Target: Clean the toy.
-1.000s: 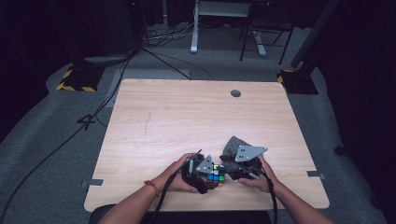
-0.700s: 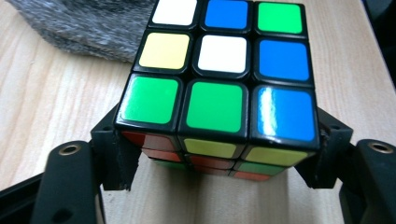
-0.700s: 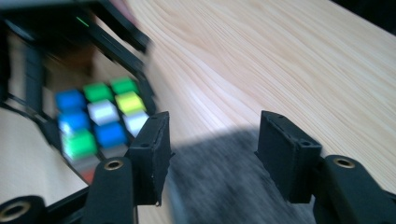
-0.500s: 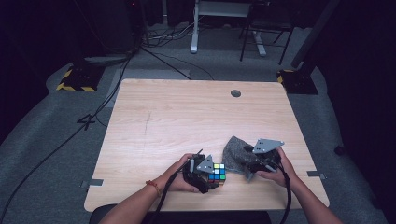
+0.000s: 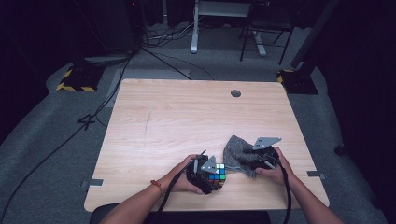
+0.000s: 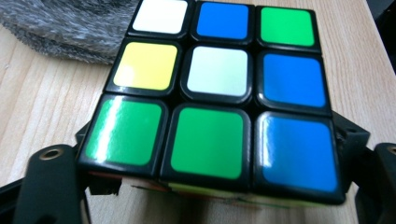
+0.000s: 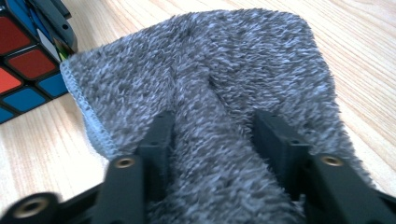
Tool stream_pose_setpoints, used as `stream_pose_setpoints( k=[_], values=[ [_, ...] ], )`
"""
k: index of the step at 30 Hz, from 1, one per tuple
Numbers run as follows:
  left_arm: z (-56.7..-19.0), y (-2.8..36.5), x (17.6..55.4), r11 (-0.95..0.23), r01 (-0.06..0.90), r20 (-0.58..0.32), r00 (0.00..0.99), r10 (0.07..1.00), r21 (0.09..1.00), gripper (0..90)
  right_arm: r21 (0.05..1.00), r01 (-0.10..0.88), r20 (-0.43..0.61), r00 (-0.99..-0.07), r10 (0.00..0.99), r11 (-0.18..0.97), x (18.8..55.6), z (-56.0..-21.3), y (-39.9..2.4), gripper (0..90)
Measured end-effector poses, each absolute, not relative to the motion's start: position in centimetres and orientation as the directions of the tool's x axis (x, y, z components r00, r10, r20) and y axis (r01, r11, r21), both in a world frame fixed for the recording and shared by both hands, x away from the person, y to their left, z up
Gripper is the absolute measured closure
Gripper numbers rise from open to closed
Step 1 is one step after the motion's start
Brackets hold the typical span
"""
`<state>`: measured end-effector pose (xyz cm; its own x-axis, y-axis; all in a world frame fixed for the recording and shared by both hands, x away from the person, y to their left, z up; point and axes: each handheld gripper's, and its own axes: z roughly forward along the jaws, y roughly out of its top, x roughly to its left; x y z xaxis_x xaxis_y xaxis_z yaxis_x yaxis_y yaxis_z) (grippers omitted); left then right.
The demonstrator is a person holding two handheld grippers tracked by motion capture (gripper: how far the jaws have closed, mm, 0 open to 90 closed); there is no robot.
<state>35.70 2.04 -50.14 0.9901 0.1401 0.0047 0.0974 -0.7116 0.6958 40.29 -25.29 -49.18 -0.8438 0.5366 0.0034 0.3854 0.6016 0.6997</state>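
Clearly the work here is wiping a puzzle cube (image 5: 215,173) with a grey cloth (image 5: 239,151), and each hand has taken one of the two. The left tool (image 5: 208,173) is clamped on the cube: in the left gripper view its two black jaws press against the lower corners of the cube (image 6: 212,98), with the green, blue, white and yellow squares facing the camera. Its jaws have just been closing a little on the cube, which sits between them. Holding it low and by the sides leaves the upper faces free, which seems the point of that grip. The cube sits near the front edge of the desk (image 5: 187,116), just left of the cloth.

The right tool (image 5: 259,161) has a ridge of the cloth (image 7: 219,116) bunched up between its jaws in the right gripper view. Those jaws have just been closing, and the pile swells against both inner faces, so I judge the cloth pinched rather than merely straddled. Gathering a fold this way gives a padded lump to rub with, instead of a flat sheet that would slide. A corner of the cloth lies right beside the cube (image 7: 28,70), touching it or nearly so; I cannot tell which. The next move likely calls for lifting the fold onto a face.
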Motion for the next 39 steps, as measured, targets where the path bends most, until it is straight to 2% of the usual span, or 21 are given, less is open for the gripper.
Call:
stream_pose_setpoints(
  k=[5,9,16,20,28,35,39],
  values=[
    [-50.0,2.0,35.8,-0.711,0.096,0.000,0.991,0.135,0.696,30.9,0.696,0.380,-0.013,-0.842,0.540,0.610,40.1,-49.0,-25.3,67.1],
    [-49.8,2.1,35.8,-0.723,0.086,0.013,0.991,0.130,0.685,33.4,0.698,0.365,-0.042,-0.838,0.544,0.616,39.8,-48.8,-25.3,73.4],
    [-48.6,2.7,36.0,-0.717,0.085,0.045,0.986,0.160,0.692,33.5,0.789,0.316,-0.007,-0.853,0.521,0.528,38.3,-46.1,-25.5,74.5],
    [-48.0,2.5,35.8,-0.733,0.076,0.079,0.982,0.174,0.676,33.6,0.841,0.264,0.024,-0.891,0.454,0.473,36.8,-43.9,-24.2,74.4],
    [-47.2,2.2,35.4,-0.739,0.064,0.116,0.975,0.190,0.670,33.6,0.830,0.150,-0.032,-0.949,0.315,0.536,34.3,-42.7,-19.3,74.3],
    [-47.2,2.1,35.3,-0.763,0.068,0.143,0.968,0.206,0.643,33.8,0.795,0.090,-0.122,-0.945,0.303,0.599,33.6,-42.7,-17.7,74.2],
    [-46.9,2.5,35.2,-0.762,0.076,0.157,0.961,0.228,0.643,33.9,0.794,0.095,-0.132,-0.938,0.322,0.601,34.0,-42.9,-18.2,74.3]
  ],
)
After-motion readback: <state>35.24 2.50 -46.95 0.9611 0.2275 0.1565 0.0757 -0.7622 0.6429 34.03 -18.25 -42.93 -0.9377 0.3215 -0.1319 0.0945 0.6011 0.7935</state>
